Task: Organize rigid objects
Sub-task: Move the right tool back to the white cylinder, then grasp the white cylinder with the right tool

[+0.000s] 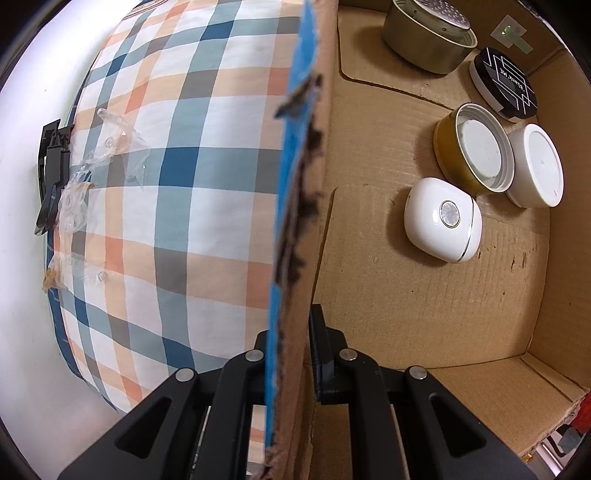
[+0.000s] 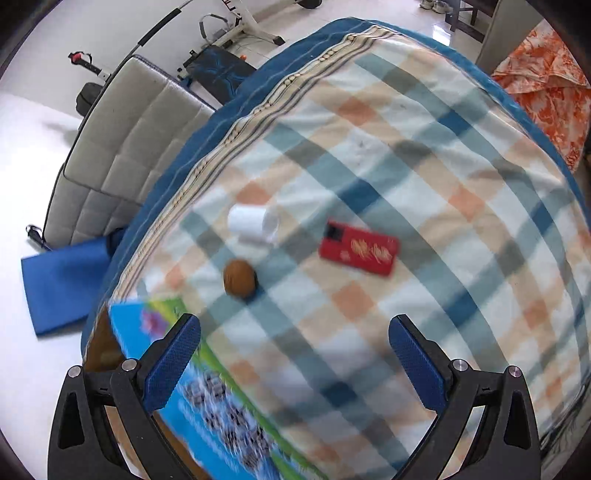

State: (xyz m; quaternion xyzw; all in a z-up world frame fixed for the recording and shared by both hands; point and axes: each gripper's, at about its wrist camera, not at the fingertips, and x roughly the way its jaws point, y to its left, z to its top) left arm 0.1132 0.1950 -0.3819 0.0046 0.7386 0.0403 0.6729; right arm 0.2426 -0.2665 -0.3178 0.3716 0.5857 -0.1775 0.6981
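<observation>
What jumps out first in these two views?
The left gripper has its jaws shut on the cardboard box wall; inside the box sit a white case, jars and a metal tin. The right gripper hangs open over the plaid cloth, with a red box, walnut and white cup ahead.

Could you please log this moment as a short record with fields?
left gripper: shut on the cardboard box wall
right gripper: open, empty, above the checked cloth
in box: white case, gold-rimmed lid, white jar, black-lidded jar, metal tin
on cloth: red box, walnut, white cup on its side
</observation>
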